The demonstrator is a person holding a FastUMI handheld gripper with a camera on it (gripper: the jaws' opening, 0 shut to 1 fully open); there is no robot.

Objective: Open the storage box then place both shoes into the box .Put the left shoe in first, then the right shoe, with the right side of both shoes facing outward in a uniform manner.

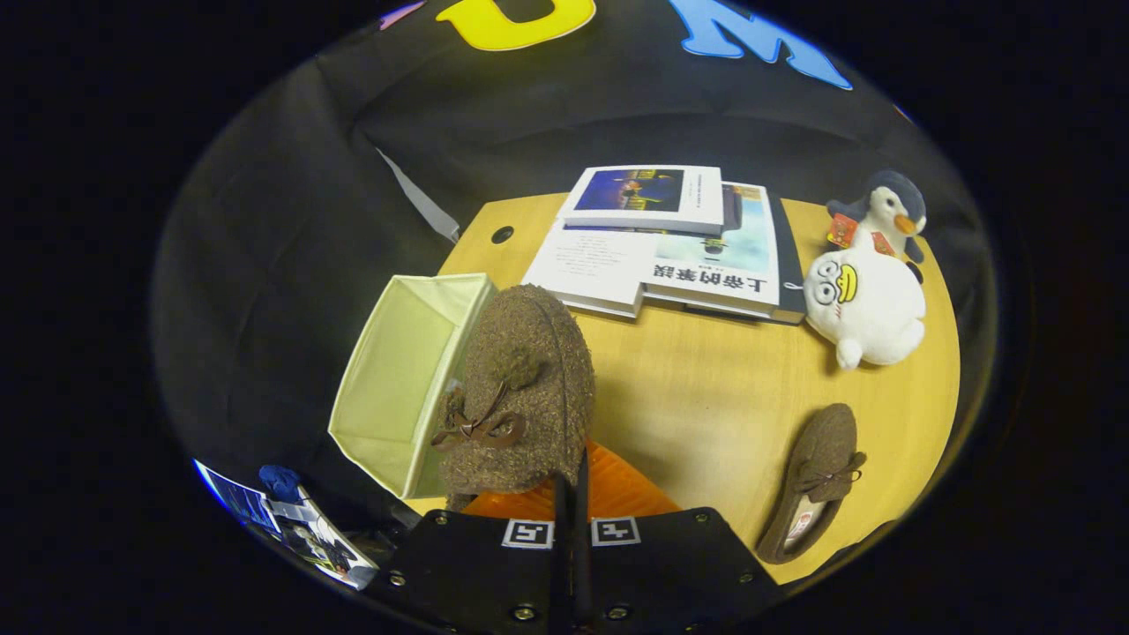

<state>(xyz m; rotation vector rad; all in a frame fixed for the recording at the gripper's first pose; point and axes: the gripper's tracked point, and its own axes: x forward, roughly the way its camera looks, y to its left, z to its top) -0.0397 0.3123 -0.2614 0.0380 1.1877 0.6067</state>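
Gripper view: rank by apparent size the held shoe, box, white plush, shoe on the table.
1. Held shoe and box: look alike; the shoe is pinched in the fingers, so nearness inflates it.
2. White plush.
3. Table shoe.

I see a bold Chinese title on the white book (714,280), too unclear to read. Two square coded markers (527,533) sit on the gripper (571,472), whose fingers pinch the brown shoe (520,388).
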